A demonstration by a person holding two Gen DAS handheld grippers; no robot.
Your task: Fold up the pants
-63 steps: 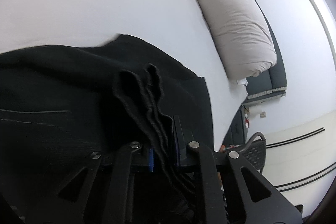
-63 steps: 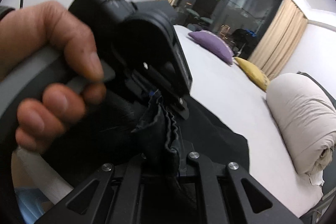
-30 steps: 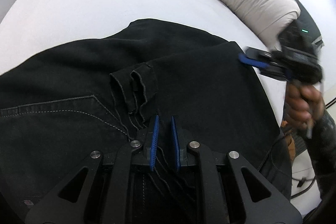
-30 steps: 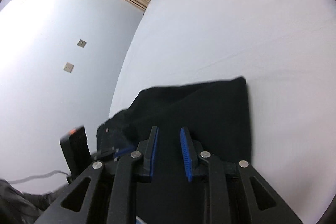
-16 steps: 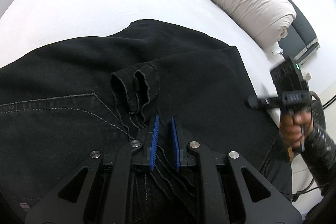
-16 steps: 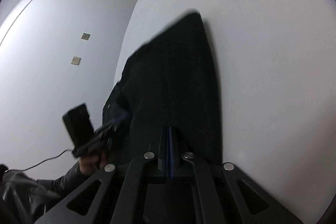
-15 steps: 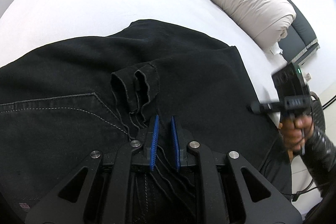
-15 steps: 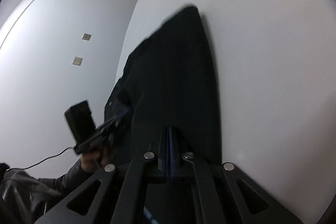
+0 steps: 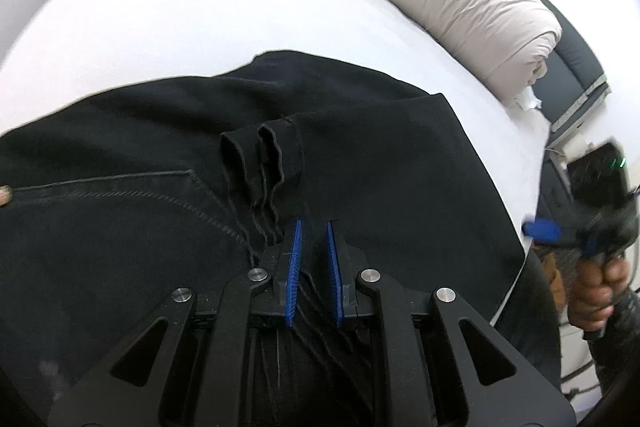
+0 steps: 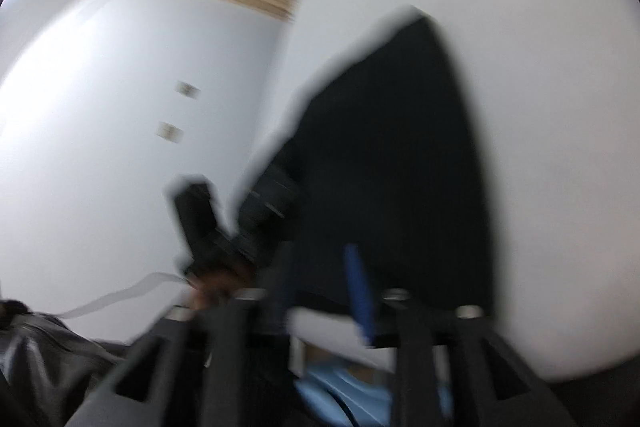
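L gripper (image 9: 313, 263) sat nearly closed on bunched hem folds of pants (image 9: 120, 227), which lay folded over on bed (image 9: 200, 11) ahead. R gripper (image 10: 320, 291) just opened, nothing between pads, off pants' near edge. Judged mid-fold; smoothing, final fold left.

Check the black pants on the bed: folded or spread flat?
Folded. In the left wrist view the pants lie doubled over on the white bed, with the bunched leg hems stacked on top beside the back pocket.
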